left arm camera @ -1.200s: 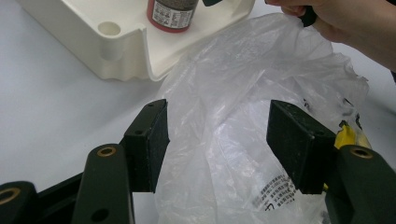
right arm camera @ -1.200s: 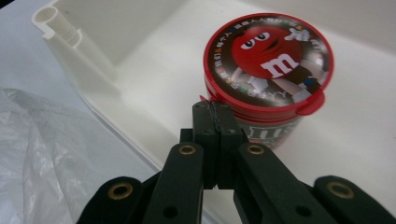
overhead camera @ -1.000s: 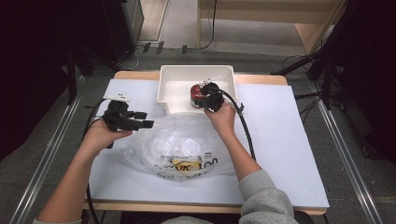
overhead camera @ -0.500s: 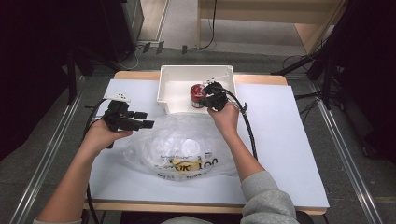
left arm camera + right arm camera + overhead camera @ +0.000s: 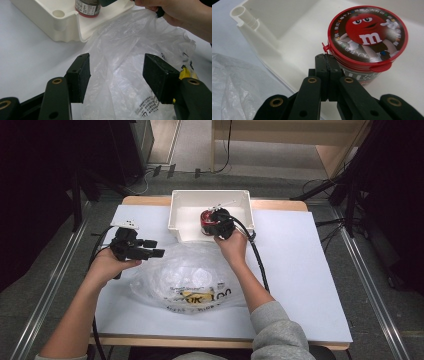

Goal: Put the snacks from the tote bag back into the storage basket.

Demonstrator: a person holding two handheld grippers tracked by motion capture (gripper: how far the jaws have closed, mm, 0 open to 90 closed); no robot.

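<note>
Left gripper (image 5: 150, 248): black body, grey three-cornered plate on top, black cable trailing. In the left gripper view, flat rectangular black pads (image 5: 79, 77) on thick black arms with brass-ringed holes. Right gripper (image 5: 327, 62): same black build, brass-ringed screw holes, thick black cable. Right arm wears a grey sweatshirt sleeve (image 5: 277, 332) pushed up; left forearm bare.

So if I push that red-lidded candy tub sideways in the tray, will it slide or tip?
Probably slide: the candy tub is squat and stands upright on the flat floor of the white tray. Its round wall may slip off the shut right gripper, and on its side it would likely roll.
</note>
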